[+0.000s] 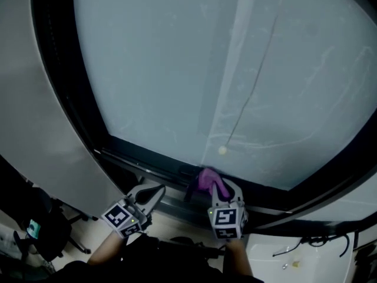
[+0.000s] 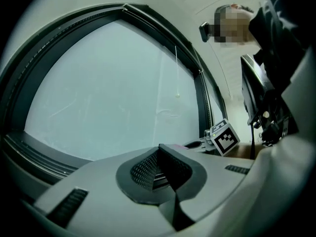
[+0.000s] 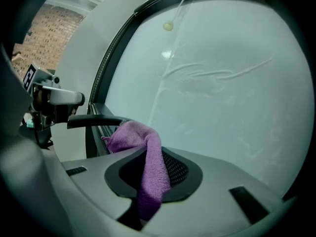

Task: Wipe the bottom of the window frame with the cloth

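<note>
One-handed: clamps purple terry cloth (image 3: 148, 154) in right gripper (image 1: 219, 187) at black bottom window frame (image 1: 150, 160); holds left gripper (image 1: 158, 191) pinched together, empty, alongside.

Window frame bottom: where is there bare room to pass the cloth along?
Free: the frame right of the cloth, up to the right corner, and the stretch left of the left claw. Crowded: the middle, where the right claw, the cloth and a black handle sit close together.
</note>
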{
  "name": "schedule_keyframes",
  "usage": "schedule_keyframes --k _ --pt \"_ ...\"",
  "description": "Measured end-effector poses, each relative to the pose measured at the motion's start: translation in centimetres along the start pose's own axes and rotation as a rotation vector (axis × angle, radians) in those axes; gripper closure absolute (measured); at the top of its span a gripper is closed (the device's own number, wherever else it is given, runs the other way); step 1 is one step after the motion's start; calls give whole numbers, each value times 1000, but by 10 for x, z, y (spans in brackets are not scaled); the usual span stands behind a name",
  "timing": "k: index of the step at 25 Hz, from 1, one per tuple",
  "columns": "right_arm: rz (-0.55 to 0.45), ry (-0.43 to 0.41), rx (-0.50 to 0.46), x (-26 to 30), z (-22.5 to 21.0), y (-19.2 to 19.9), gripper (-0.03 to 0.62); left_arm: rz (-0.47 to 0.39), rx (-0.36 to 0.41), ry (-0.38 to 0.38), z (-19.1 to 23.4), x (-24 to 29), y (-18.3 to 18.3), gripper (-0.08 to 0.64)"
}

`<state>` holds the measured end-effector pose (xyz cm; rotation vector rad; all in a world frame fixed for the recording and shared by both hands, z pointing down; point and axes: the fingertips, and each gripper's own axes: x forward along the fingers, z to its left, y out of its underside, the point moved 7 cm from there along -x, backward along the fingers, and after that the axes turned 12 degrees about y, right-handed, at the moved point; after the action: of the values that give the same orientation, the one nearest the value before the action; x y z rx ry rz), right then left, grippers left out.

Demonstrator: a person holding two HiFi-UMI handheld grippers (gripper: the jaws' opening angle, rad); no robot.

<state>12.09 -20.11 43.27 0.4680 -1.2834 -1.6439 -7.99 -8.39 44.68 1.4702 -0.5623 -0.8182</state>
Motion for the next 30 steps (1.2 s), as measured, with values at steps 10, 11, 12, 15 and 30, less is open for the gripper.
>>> schedule_keyframes --k 10,11,12,15,30 --pt "102 118 89 11 4 -1 525 6 -3 135 13 19 -1 568" --pt "111 135 101 12 4 -1 525 -2 -5 146 18 20 -3 568" --pt "118 152 113 12 4 0 525 -9 -3 161 22 21 -5 568" --pt "134 205 126 12 2 6 525 -11 2 236 30 30 -7 568" --pt "264 384 141 -2 -27 26 525 -49 -9 493 17 82 -14 568"
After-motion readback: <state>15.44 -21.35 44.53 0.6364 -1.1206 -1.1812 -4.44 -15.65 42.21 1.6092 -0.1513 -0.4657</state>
